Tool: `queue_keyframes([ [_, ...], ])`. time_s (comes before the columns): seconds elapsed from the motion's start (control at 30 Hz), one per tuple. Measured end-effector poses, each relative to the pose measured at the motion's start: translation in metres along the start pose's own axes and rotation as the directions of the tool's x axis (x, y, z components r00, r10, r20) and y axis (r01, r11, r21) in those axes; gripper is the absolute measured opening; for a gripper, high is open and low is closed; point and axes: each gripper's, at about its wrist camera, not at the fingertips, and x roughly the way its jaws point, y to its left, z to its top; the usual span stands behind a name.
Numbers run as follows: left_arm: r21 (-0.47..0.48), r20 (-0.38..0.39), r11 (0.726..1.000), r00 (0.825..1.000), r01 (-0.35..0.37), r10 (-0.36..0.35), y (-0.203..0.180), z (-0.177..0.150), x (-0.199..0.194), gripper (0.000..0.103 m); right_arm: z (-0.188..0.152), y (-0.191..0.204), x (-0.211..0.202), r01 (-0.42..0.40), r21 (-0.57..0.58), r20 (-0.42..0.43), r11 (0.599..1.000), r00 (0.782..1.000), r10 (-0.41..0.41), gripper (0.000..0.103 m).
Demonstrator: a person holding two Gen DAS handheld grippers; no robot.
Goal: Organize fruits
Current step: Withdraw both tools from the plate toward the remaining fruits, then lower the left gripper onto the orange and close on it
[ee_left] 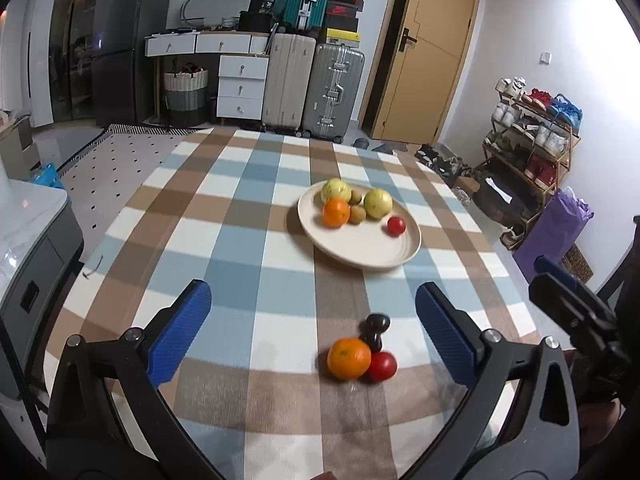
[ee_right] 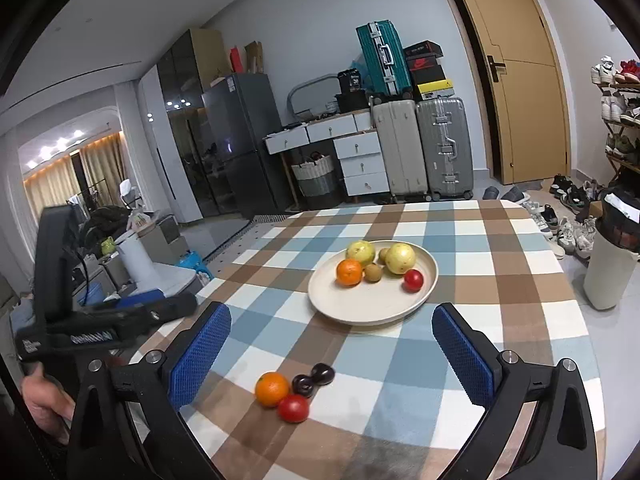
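A table (ee_left: 132, 216) covered in a blue, brown and white checked cloth fills both wrist views.

Left wrist view, from left to right: the left gripper (ee_left: 313, 322) hangs over the near part of the table, its blue pads spread wide and released, gripping nothing. On the cloth between the pads, towards 5 o'clock, lies a loose cluster: an orange (ee_left: 349, 358) touching a tomato (ee_left: 382, 366) on its right, with two dark plums (ee_left: 375, 330) just behind them. At 12 o'clock from the cluster, well apart, sits a cream plate (ee_left: 360, 250). It holds two yellow-green fruits, a second orange, two brown kiwis and a second tomato, the tomato at the plate's 3 o'clock side. At the far right edge, part of the right gripper (ee_left: 568, 292) shows.

Right wrist view: the left gripper shows at the left edge, held by a hand (ee_right: 44, 404). The right gripper (ee_right: 331, 342) is likewise spread wide and released, empty, with the loose cluster below and between its pads, and the plate at 12 o'clock.
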Motion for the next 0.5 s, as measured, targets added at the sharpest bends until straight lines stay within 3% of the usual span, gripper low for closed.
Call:
queue_keyframes([
  [0.5, -0.023, -0.089, 0.999, 0.996, -0.024, 0.022, 0.014, -0.056, 0.031, 0.102, -0.047, 0.003, 0.011, 0.059, 0.022, -0.088, 0.998, 0.995, -0.056, 0.103],
])
